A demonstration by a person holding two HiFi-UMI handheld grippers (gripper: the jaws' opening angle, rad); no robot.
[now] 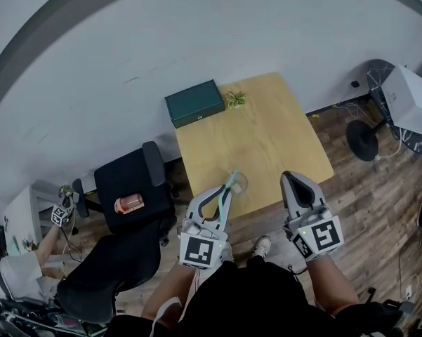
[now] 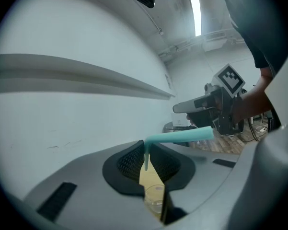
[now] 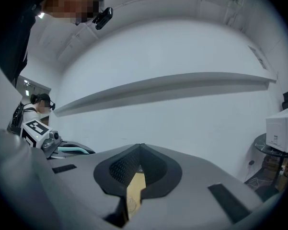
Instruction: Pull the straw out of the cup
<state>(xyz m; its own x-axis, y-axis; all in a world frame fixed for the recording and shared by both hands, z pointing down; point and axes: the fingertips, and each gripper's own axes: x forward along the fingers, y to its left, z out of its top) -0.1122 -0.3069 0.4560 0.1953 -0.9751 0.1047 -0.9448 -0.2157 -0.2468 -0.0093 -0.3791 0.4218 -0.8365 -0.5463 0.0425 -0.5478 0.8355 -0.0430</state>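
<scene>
My left gripper is shut on a teal bent straw, held up above the wooden table. In the left gripper view the straw is pinched at its bend between the pads. Its long part runs off to the right and its short end hangs down, clear of the clear cup below. The cup stands near the table's front edge. My right gripper hovers to the cup's right, raised, jaws together with nothing between them; it also shows in the left gripper view.
A green box and a small plant sit at the table's far edge by the white wall. A black chair with a pink object stands at the left. A fan and a white box are at the right.
</scene>
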